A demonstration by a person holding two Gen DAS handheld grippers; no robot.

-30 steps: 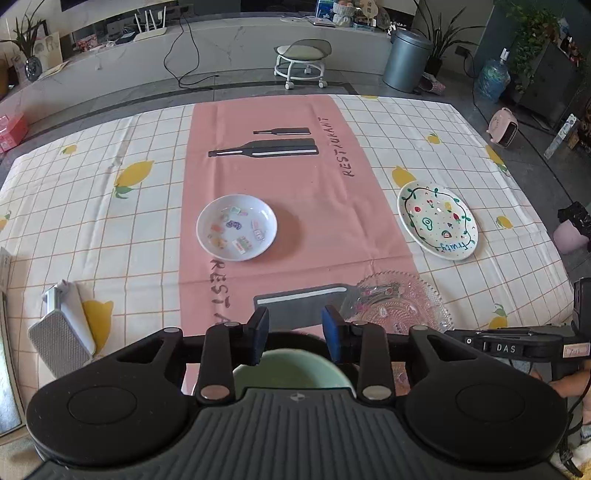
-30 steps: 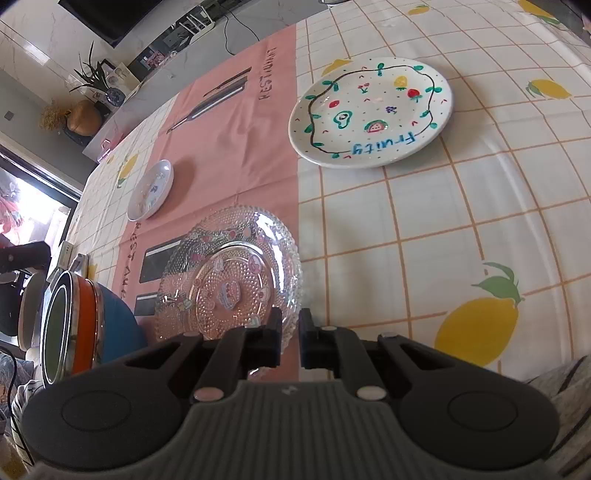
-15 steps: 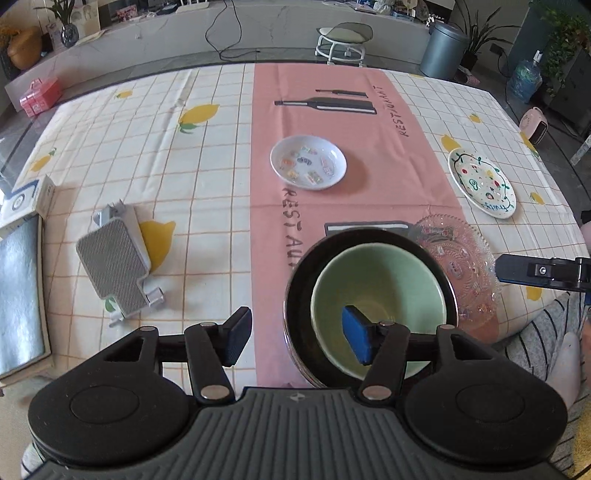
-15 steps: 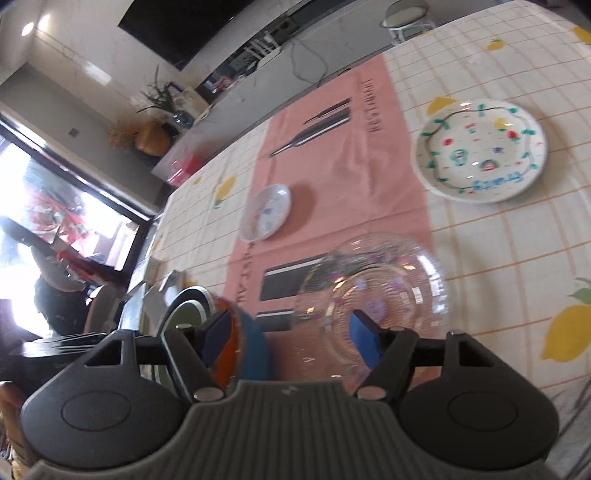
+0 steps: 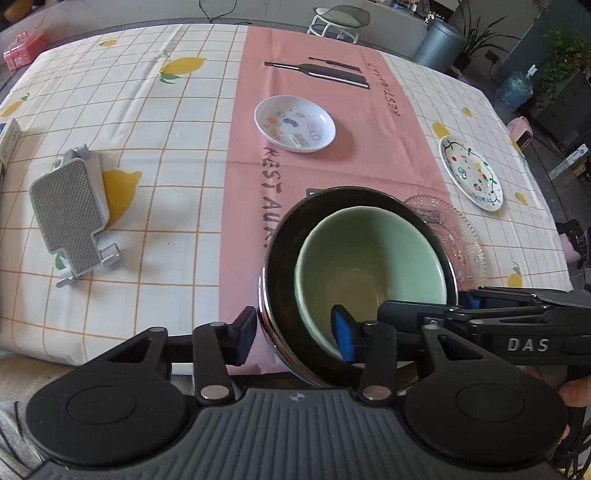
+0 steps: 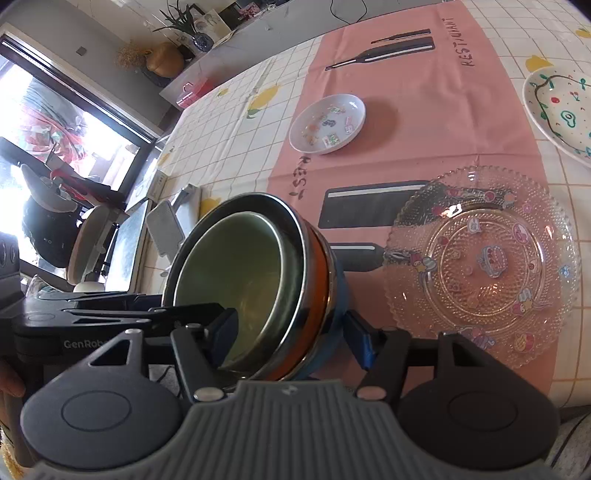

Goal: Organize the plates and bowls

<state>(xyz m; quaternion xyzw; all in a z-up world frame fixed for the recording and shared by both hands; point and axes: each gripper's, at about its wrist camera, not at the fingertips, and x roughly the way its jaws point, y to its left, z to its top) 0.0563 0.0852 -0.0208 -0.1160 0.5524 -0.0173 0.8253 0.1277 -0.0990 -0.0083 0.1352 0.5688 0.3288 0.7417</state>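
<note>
A pale green bowl [image 5: 369, 258] is nested in a dark steel-rimmed bowl [image 5: 288, 229] near the table's front edge. The right wrist view shows that outer bowl's orange band [image 6: 317, 273] and a blue bowl [image 6: 341, 291] under it. My left gripper [image 5: 293, 334] straddles the stack's near wall, one finger outside and one in the green bowl, jaws closing. My right gripper [image 6: 293, 338] straddles the wall from the other side, also closing, with a gap at its inner pad. A glass plate [image 6: 480, 266], a small stickered dish [image 5: 295, 123] and a painted fruit plate [image 5: 471, 173] lie flat.
A grey mesh-faced device [image 5: 68, 218] lies on the tablecloth [image 5: 166, 110] at the left. The front table edge runs just below the bowl stack. Beyond the far edge stand a stool [image 5: 340, 18] and a grey bin [image 5: 437, 46].
The left gripper sank over the bowl stack, and its jaws widened, then narrowed around the near wall. The right gripper opened and swung left from the glass plate to the stack.
</note>
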